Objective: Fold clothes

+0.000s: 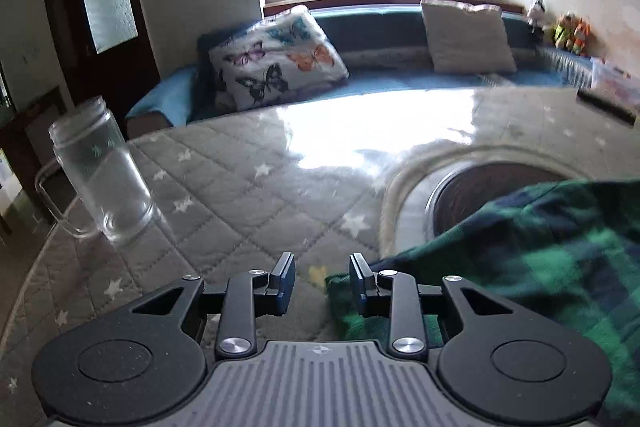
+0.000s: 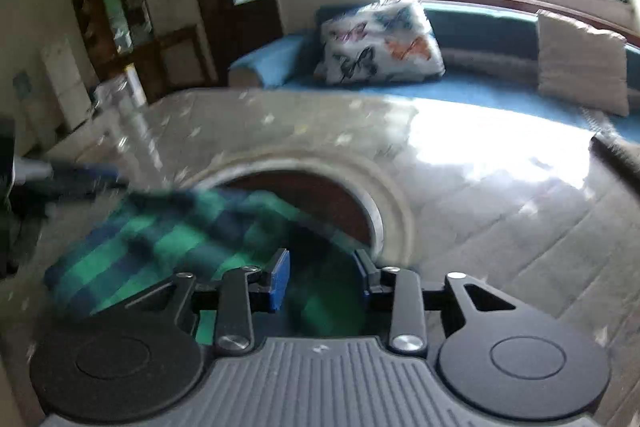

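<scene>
A green and navy plaid cloth [image 1: 540, 259] lies on the grey quilted table cover, spread over part of a round brown opening [image 1: 492, 195]. My left gripper [image 1: 322, 283] is open just above the cover. The cloth's near left corner reaches under its right finger [image 1: 362, 281], and nothing is pinched. In the right wrist view the plaid cloth [image 2: 160, 239] is blurred and stretches leftward. My right gripper [image 2: 322, 277] is open, low over the cloth's right end, with fabric showing between and beneath the fingers.
A clear glass mug [image 1: 100, 179] stands on the table cover [image 1: 240, 195] to the left. A dark remote [image 1: 608, 107] lies at the far right edge. Behind the table are a blue sofa [image 1: 400, 79] with a butterfly pillow [image 1: 276, 55] and a window.
</scene>
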Demonstrator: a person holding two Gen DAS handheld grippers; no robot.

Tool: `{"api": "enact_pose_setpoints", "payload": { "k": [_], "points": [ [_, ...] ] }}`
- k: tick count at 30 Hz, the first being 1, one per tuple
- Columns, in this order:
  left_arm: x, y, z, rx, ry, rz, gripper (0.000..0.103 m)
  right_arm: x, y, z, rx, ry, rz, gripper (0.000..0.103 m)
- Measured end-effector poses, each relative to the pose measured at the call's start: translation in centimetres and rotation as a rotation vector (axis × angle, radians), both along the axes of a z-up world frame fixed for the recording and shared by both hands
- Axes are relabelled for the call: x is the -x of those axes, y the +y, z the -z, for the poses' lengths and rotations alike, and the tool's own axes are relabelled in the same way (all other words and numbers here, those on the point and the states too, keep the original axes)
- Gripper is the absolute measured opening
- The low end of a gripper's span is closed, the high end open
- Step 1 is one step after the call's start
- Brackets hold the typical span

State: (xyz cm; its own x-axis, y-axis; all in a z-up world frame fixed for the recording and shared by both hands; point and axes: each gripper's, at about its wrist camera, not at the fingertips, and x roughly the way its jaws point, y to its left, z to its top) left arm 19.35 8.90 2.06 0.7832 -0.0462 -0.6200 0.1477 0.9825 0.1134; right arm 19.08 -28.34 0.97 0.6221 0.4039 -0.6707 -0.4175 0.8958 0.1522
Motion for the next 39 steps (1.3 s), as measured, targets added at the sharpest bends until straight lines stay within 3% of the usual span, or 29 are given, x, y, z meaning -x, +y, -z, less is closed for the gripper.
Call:
{"api": "enact_pose_setpoints", "payload": {
  "k": [4, 6, 9, 17, 24, 30, 39],
  "points": [
    [0.8, -1.2, -0.8, 0.033, 0.0, 0.049, 0.033, -1.4, -0.2, 2.1, 0.026, 0.05, 0.048, 0.024],
    [1.1, -2.1, -0.9, 0.047, 0.014, 0.086, 0.033, -2.8, -0.7, 3.0, 0.012, 0.078, 0.093, 0.014],
    [1.4, -3.9, -0.7, 0.054, 0.031, 0.152, 0.033, -3.6, -0.3, 3.0, 0.021, 0.07, 0.105, 0.015],
    [-1.2, -8.1, 0.5, 0.117, 0.097, 0.271, 0.033, -4.4, 5.4, 1.5, 0.002, 0.032, -0.057, 0.015],
    [-5.1, -8.9, 3.4, 0.135, 0.201, 0.228, 0.031, -7.3, 8.9, 3.6, 0.033, 0.08, -0.079, 0.014],
    [-5.7, -7.9, 3.7, 0.162, 0.193, 0.189, 0.033, -7.0, 9.6, 3.8, 0.069, 0.042, -0.08, 0.015],
    [-2.4, -7.1, 1.6, 0.173, 0.135, 0.195, 0.032, -2.2, 11.6, 2.8, 0.127, 0.007, -0.219, 0.021]
  ]
}}
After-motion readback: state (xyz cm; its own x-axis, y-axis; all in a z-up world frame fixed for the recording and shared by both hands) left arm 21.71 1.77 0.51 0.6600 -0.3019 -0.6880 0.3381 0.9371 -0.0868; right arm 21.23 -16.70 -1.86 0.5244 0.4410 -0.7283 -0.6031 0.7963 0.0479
